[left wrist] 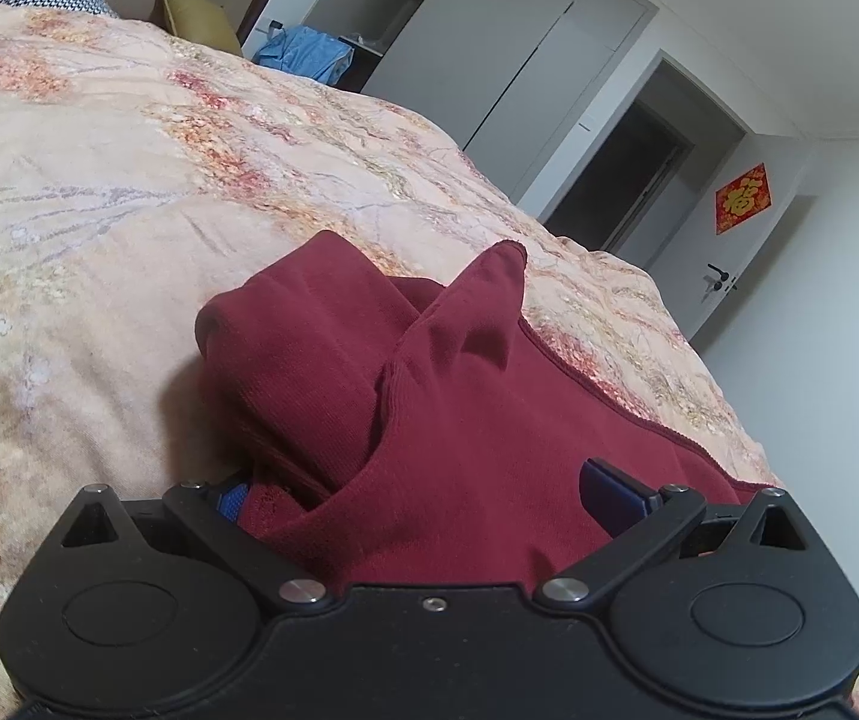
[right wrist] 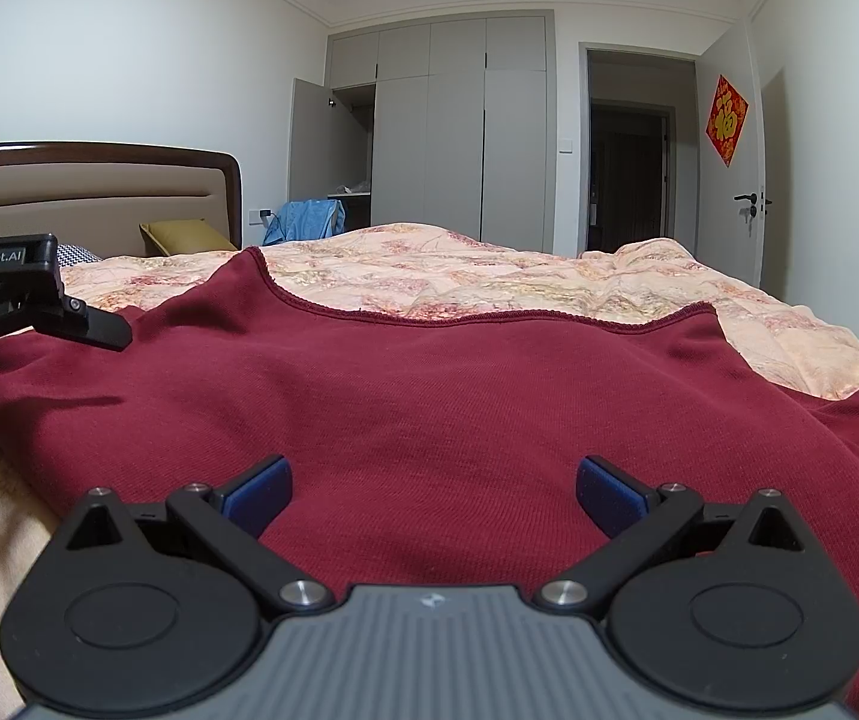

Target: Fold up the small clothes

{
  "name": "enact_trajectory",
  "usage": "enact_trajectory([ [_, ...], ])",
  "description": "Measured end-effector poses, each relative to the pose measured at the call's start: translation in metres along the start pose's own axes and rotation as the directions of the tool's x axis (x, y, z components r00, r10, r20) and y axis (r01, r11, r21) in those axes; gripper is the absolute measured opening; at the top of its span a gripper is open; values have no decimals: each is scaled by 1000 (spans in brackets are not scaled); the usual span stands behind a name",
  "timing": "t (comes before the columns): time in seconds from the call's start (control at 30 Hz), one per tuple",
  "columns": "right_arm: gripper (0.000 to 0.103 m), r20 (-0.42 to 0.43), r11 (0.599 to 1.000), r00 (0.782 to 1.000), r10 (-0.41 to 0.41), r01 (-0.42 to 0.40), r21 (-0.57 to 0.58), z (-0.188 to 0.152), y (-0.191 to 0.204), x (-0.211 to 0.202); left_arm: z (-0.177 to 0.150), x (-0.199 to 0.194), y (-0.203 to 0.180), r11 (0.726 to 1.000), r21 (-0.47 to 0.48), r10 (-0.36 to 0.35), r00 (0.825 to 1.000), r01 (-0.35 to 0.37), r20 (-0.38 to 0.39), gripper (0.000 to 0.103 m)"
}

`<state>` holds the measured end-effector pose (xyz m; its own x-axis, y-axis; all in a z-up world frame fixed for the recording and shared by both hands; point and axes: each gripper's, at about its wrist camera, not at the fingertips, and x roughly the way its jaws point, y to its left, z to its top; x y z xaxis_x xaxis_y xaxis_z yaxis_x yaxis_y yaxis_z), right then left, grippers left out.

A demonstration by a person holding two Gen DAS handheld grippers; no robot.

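A dark red knit garment (right wrist: 441, 408) lies spread on the bed. In the left wrist view a bunched, folded part of it (left wrist: 405, 396) rises between the fingers of my left gripper (left wrist: 423, 495), which is open with cloth lying between its blue pads (left wrist: 609, 489). My right gripper (right wrist: 432, 492) is open, its blue pads (right wrist: 261, 489) resting wide apart on the near part of the garment. The left gripper's body (right wrist: 15, 282) shows at the far left of the right wrist view, at the garment's left edge.
The floral peach bedspread (left wrist: 129, 180) covers the bed. A headboard (right wrist: 93, 192) and yellow pillow (right wrist: 186, 237) are at the far left. Grey wardrobes (right wrist: 459, 138), an open doorway (right wrist: 633, 180) and blue clothes (right wrist: 306, 219) stand beyond the bed.
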<state>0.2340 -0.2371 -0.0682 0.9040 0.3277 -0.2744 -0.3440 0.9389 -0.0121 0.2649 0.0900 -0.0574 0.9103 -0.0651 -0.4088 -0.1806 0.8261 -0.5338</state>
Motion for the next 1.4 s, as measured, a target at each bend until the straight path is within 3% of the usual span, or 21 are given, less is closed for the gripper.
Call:
enact_trajectory([
  [0.07,103,0,1000,1000,0,0,0,0,0,0,2,0,1,1000,-15,-3,1000,3,0,101],
  [0.37,103,-1,1000,1000,-1,1,-1,0,0,0,1,-2,0,997,-9,78,997,-77,23,76],
  [0.5,103,-6,1000,1000,-4,4,0,2,0,0,6,-2,-1,994,-9,112,994,-112,15,45],
  [0.6,103,-23,1000,1000,5,-4,22,6,-2,-2,12,-3,-5,992,-6,125,992,-125,-1,37],
  [0.73,103,-51,998,998,30,-27,64,14,-7,-12,18,-4,-22,992,53,118,993,-118,6,24],
  [0.83,103,-60,995,997,56,-50,90,18,-13,-26,27,-6,-45,987,125,95,995,-96,18,22],
  [1.0,103,-41,995,999,26,-22,97,26,-31,-59,38,-9,-100,952,305,15,1000,-21,23,19],
  [1.13,103,-21,996,998,-55,56,76,30,-48,-90,35,-7,-159,902,413,-117,992,124,-43,19],
  [1.2,103,-31,992,994,-106,108,66,29,-59,-103,24,-8,-185,873,434,-198,975,221,-98,19],
  [1.3,103,-84,979,977,-196,200,42,24,-72,-121,0,-6,-218,818,446,-305,932,362,-197,19],
  [1.4,103,-130,963,957,-261,267,27,15,-83,-137,-28,2,-240,766,456,-342,888,452,-307,20],
])
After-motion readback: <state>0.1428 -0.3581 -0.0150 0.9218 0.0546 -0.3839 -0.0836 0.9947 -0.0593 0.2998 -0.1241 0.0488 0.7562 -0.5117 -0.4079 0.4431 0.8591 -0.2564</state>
